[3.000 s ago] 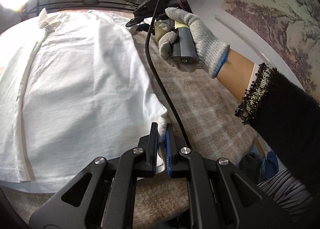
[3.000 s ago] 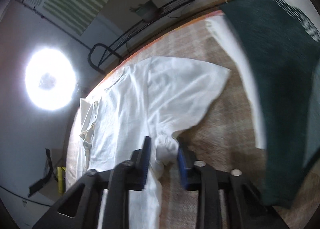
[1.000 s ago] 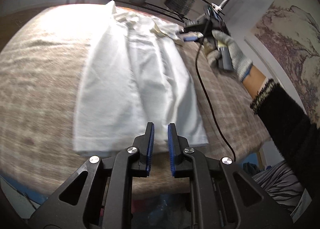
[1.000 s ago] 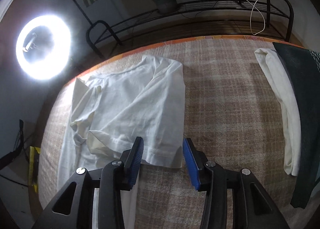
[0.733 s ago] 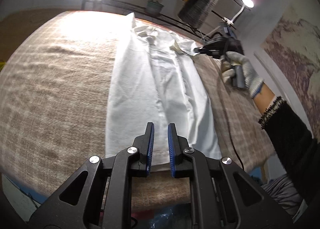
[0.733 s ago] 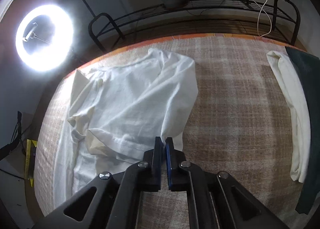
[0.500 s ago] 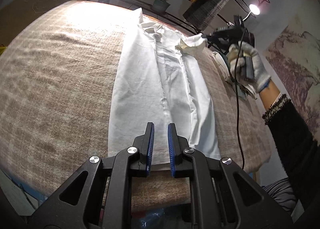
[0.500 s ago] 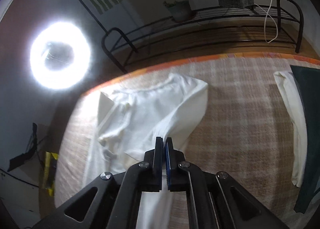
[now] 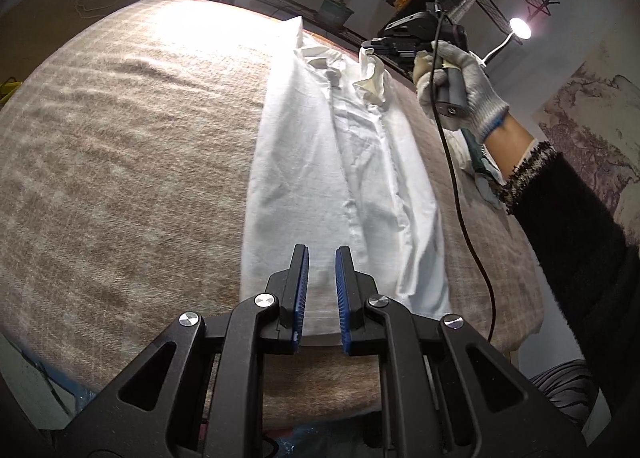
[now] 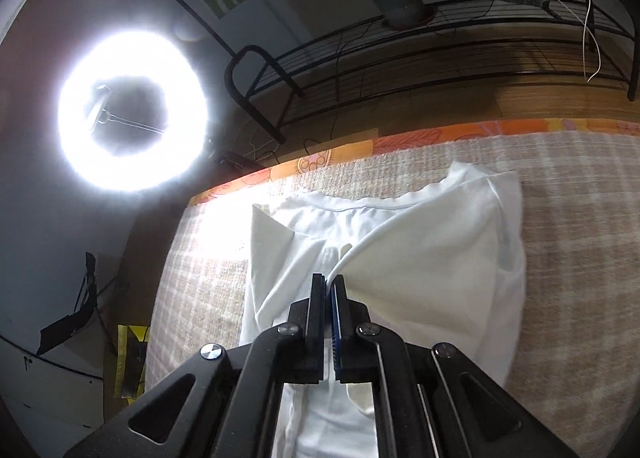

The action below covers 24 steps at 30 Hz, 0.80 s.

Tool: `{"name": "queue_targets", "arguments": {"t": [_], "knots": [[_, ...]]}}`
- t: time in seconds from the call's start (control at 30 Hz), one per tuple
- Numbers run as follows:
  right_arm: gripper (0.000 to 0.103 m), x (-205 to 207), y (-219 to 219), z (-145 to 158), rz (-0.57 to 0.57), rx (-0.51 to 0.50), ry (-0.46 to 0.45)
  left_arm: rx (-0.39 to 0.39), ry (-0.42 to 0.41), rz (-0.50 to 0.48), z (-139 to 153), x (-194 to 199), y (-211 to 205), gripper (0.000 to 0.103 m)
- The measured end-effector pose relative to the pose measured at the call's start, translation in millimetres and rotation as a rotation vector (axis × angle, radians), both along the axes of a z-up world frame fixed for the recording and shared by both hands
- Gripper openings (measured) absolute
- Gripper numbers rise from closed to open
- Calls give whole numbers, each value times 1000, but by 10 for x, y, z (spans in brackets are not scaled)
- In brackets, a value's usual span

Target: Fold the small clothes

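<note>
A white shirt [image 9: 332, 162] lies lengthwise on the beige plaid cloth [image 9: 120, 162], both long sides folded in, collar at the far end. My left gripper [image 9: 321, 266] is open and empty, hovering over the shirt's near hem. My right gripper [image 10: 330, 290] is shut on the edge of the shirt's sleeve [image 10: 420, 270] and holds it lifted above the collar end. The right gripper also shows in the left wrist view [image 9: 370, 48], in a gloved hand, with the sleeve hanging from it.
A bright ring light [image 10: 134, 108] stands beyond the table's far edge. A black wire rack [image 10: 440, 46] with a potted plant [image 10: 400, 0] runs behind. A black cable [image 9: 456, 162] trails from the right gripper. More folded cloth [image 9: 476, 162] lies at the right.
My right gripper has closed on the sleeve edge and lifted it up over the collar end. My left gripper has let go of the hem, drawn back and stayed open.
</note>
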State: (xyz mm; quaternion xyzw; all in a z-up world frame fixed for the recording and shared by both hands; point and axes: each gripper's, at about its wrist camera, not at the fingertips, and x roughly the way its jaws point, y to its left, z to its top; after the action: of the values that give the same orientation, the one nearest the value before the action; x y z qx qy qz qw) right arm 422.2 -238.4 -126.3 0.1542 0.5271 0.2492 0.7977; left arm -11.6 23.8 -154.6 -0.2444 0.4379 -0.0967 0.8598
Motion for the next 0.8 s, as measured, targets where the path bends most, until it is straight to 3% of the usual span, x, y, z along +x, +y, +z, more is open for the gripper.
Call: {"name": "queue_targets", "arguments": {"t": [0.27,0.33,0.37,0.4,0.47,0.8], "knots": [[5,165,204,-491,-5,2,75,5,19,30,-46,10,87,11],[17,153,236,-528,6,6,80,18,14,32,-27,6,86,11],[35,136,227,-506,7,23,79,23,10,34,-11,-2,86,11],[41,99,195,-446,5,53,70,25,6,35,1,-14,86,11],[41,-1,113,-281,3,79,38,29,0,33,31,-33,83,11],[39,-1176,-422,538,103,3,-65,8,1,-11,189,-81,57,11]]}}
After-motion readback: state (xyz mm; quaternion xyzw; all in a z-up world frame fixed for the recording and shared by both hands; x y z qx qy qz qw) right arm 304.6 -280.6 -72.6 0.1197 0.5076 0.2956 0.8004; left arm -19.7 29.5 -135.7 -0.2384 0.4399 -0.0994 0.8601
